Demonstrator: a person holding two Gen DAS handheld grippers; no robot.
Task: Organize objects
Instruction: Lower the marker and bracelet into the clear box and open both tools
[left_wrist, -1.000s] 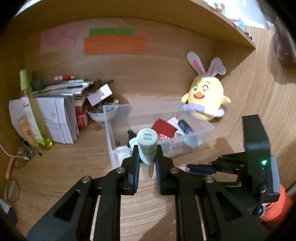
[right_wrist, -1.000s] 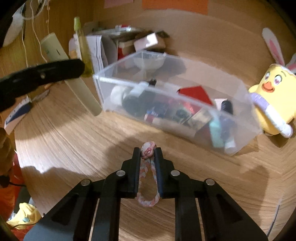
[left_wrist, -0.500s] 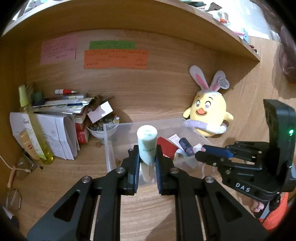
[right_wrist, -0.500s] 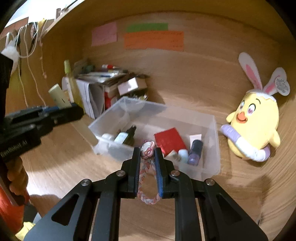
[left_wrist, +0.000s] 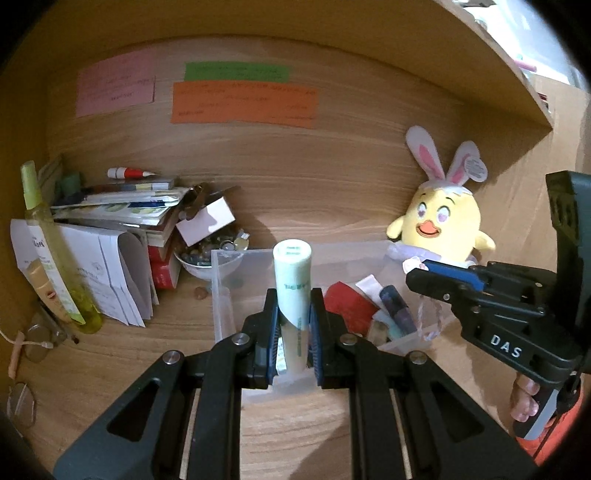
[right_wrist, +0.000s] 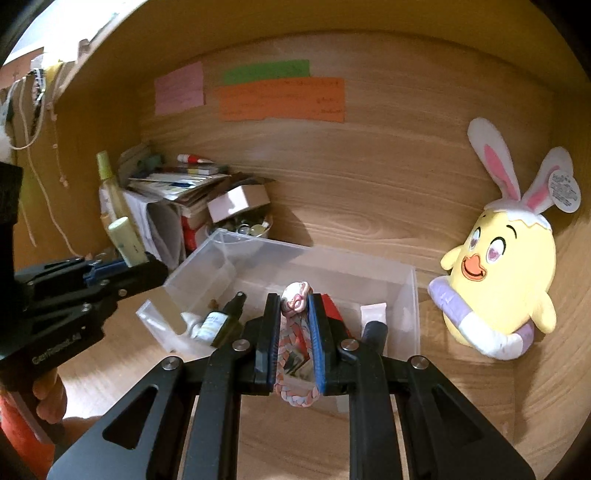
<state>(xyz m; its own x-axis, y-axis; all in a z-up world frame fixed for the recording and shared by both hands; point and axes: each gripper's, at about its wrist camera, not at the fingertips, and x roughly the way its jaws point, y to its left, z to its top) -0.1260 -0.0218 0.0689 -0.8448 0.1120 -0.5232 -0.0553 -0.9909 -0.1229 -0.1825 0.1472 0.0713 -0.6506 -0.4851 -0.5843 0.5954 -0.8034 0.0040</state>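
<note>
Both loads have risen from the bench toward the clear plastic bin (right_wrist: 413, 295): the left gripper (left_wrist: 293, 325) clenches a pale green tube (left_wrist: 292, 280), the right gripper (right_wrist: 294, 332) a braided pink cord loop (right_wrist: 293, 354), above its front wall, ready to drop.

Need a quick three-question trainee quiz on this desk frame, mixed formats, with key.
1. True or false: the left gripper is shut on the pale green cylindrical tube.
2. What does the right gripper hold? A) red card B) pink-and-white braided cord loop C) dark spray bottle
3. Fill in: the yellow plush chick with bunny ears sits ____ the clear plastic bin, not inside.

Key: 1 true; 2 B; 3 beside
</note>
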